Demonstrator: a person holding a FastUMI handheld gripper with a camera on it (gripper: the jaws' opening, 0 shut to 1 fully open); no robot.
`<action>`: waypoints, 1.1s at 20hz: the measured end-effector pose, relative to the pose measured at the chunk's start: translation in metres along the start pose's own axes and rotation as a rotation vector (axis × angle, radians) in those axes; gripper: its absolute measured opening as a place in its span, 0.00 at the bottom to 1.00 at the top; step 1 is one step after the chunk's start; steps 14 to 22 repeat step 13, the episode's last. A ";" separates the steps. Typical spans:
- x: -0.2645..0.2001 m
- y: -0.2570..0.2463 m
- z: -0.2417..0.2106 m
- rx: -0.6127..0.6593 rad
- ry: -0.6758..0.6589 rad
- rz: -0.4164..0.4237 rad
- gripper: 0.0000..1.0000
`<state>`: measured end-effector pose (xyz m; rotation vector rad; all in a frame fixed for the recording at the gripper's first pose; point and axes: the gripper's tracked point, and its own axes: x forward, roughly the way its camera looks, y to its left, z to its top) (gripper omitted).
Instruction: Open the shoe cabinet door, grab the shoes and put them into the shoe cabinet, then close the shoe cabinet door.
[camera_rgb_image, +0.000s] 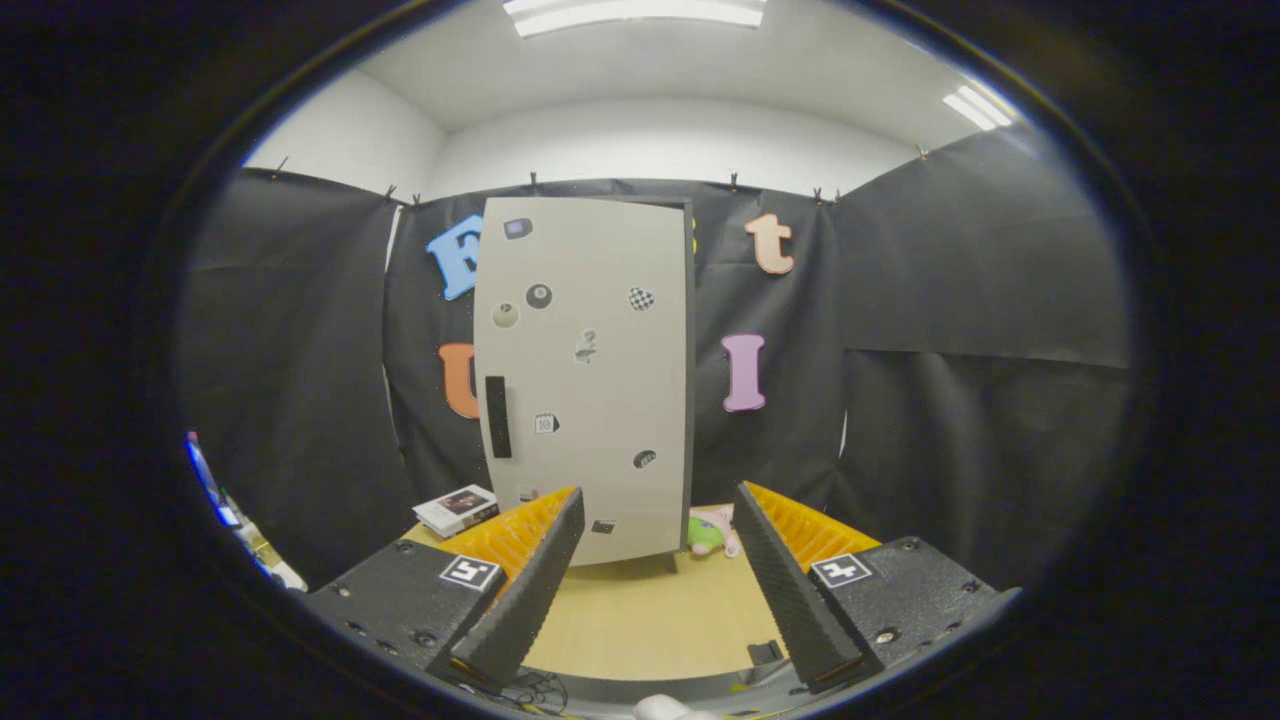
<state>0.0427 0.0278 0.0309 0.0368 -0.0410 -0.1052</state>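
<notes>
Two fingers of the gripper (660, 585) stand wide apart with nothing between them, touching nothing and hanging above a bare stretch of the light wooden table (650, 620). Beyond the fingertips, well apart from them, the shoe cabinet (585, 380) stands upright at the far side of the table against the black cloth wall, its pale door shut and dotted with small stickers, a dark vertical handle (497, 417) near its left edge. Just right of the cabinet's foot lies a small pink and green thing (712, 532), partly hidden by the right finger and too small to identify. Left of the cabinet a small box (457, 508) rests on the table corner.
</notes>
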 end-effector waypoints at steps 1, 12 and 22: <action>0.000 -0.001 0.002 0.001 -0.004 -0.004 0.98; 0.007 0.001 0.001 0.018 -0.004 -0.004 0.98; 0.006 0.000 0.001 0.019 -0.003 -0.005 0.98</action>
